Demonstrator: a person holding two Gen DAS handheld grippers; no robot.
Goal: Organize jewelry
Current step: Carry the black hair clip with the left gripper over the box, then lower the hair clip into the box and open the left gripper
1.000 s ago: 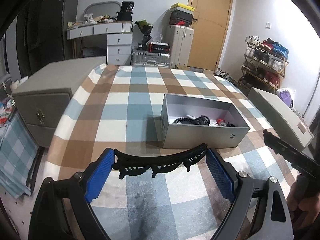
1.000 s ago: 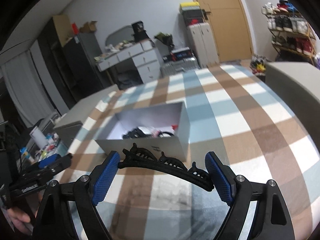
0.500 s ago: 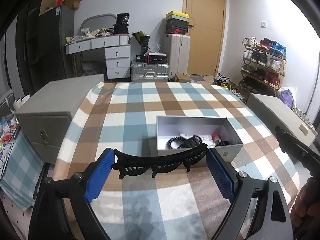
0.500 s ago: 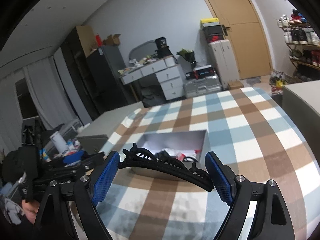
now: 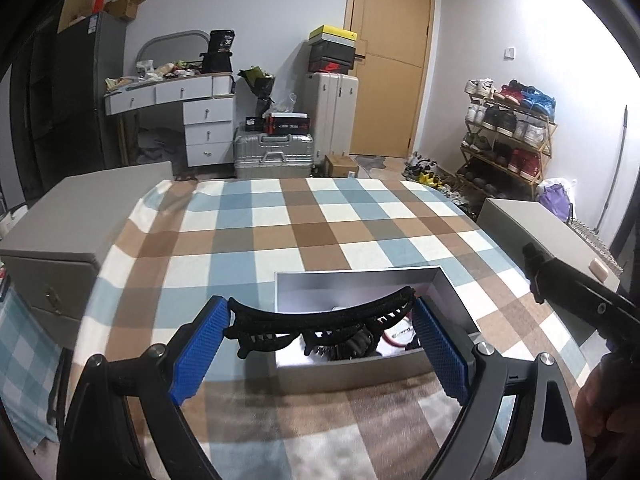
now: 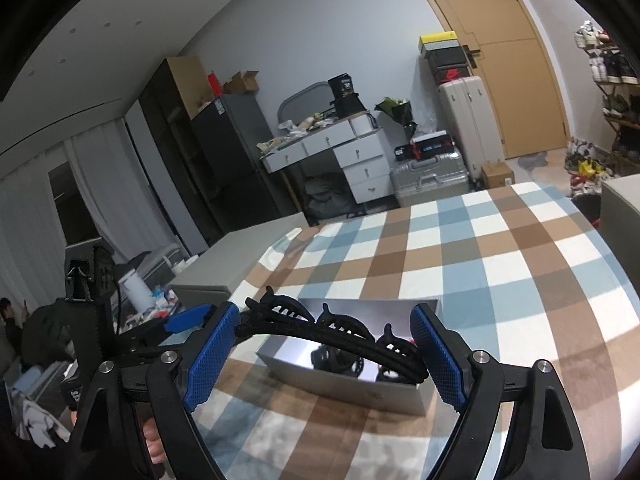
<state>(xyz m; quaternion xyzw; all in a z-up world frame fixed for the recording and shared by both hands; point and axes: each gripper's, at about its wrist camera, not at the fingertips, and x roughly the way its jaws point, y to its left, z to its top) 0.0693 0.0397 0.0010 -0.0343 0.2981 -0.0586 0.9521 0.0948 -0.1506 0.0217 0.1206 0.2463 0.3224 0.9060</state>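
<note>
Two black hair clips are held, one across each set of jaws: our left gripper (image 5: 322,322) clamps its hair clip (image 5: 320,320), our right gripper (image 6: 325,342) its own (image 6: 332,334), above the grey box (image 5: 360,366) near the bed's (image 5: 280,236) front edge.

Inside the grey box (image 5: 452,292), a jumble of dark pieces half screened by the black hair clip (image 5: 320,316) in front, too tangled to name. Near wall of the grey box blurred. Behind the box's right side, only part of a hand (image 5: 604,404), cut by the frame edge
</note>
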